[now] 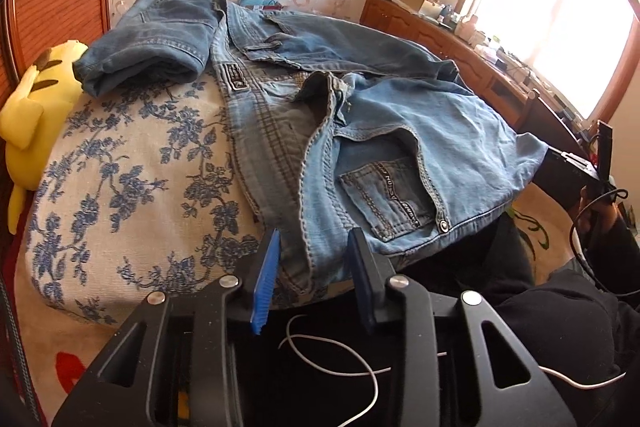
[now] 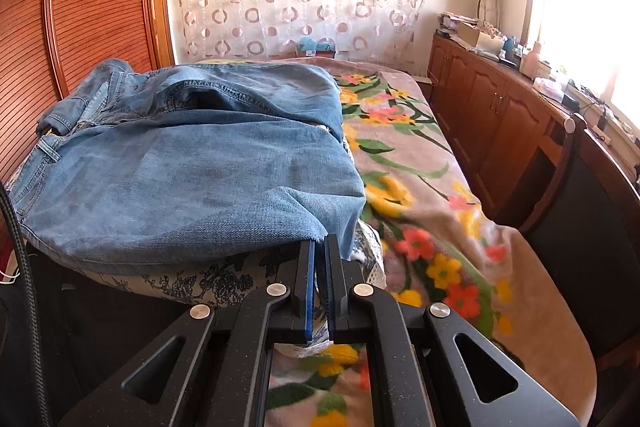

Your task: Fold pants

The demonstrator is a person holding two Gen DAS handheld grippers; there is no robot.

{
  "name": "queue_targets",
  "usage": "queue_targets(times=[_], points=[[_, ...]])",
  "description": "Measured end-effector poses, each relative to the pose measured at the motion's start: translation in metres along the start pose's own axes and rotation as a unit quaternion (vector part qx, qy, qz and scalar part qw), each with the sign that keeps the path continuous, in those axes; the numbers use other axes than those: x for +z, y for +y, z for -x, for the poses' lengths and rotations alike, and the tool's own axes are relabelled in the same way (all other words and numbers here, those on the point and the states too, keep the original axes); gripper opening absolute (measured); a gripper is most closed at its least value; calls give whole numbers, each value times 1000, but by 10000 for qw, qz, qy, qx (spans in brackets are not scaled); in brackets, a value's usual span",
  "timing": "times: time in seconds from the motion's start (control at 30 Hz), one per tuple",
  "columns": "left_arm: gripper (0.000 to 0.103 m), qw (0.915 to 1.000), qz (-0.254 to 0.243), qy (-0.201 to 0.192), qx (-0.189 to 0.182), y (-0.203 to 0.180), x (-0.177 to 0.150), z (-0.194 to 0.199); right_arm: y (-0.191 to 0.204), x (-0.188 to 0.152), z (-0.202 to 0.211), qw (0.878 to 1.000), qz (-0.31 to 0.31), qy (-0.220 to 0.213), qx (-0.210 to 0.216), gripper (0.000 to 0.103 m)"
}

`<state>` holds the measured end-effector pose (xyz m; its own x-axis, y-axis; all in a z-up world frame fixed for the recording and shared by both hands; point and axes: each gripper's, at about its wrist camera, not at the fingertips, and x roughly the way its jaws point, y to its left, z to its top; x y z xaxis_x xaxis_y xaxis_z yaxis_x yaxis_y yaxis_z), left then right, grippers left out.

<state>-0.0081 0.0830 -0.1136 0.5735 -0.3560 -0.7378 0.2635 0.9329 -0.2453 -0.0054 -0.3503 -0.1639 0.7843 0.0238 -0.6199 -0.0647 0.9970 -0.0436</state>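
Denim is spread across the bed (image 1: 120,187), and the folding looks only partly done. The pants (image 1: 360,131) lie opened out over the blue-flowered cover, waistband end toward the near edge of the bed, with a back pocket and a metal snap showing close to that edge. By my reading, the fabric has been doubled over once at most; it is still loose and rumpled, so further folds and some smoothing remain.

A second, darker bundle of jeans (image 1: 152,35) sits at the far side of the pants, already folded into a compact block, beside a yellow plush toy (image 1: 36,99) at the bed's edge.

The left tool (image 1: 314,239) stands at the near edge of the pants with its blue pads spread partway, either side of a seam ridge of the denim; the pads do not appear to press on the cloth.

The right tool (image 2: 319,247) is pressed together on a corner of the pants (image 2: 180,179), pinching the hem where it hangs over the bed's edge, with a floral blanket (image 2: 420,207) beyond it.

The cloth is light, washed blue with darker stitching, soft and creased, and it sags over the edge of the bed where it is unsupported.
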Motion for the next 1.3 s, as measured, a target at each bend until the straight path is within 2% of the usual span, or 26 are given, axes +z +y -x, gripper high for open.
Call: queue_targets(times=[0.07,0.1,0.13,0.27,0.57,0.97,1.1,1.3], points=[[31,9999,39,20,-140,0,0,-2,0,2,0,10000,-1,13,-1,4],[18,9995,61,68,-310,0,-1,-4,0,2,0,10000,-3,10,2,4],[14,9992,75,110,-371,0,-1,-6,0,2,0,10000,-5,6,7,4],[3,9996,25,112,-274,-2,1,-3,-1,5,2,10000,-19,-45,30,4],[3,9988,-256,-371,-162,-12,29,23,0,31,20,9988,71,-482,67,2],[3,9883,-927,-1211,81,-34,129,43,2,94,33,9912,326,-1279,-135,1],[3,9849,-984,-1419,147,-35,162,41,0,117,31,9880,349,-1486,-226,1],[3,9799,-971,-1729,225,-33,192,51,0,138,31,9847,382,-1678,-288,1]])
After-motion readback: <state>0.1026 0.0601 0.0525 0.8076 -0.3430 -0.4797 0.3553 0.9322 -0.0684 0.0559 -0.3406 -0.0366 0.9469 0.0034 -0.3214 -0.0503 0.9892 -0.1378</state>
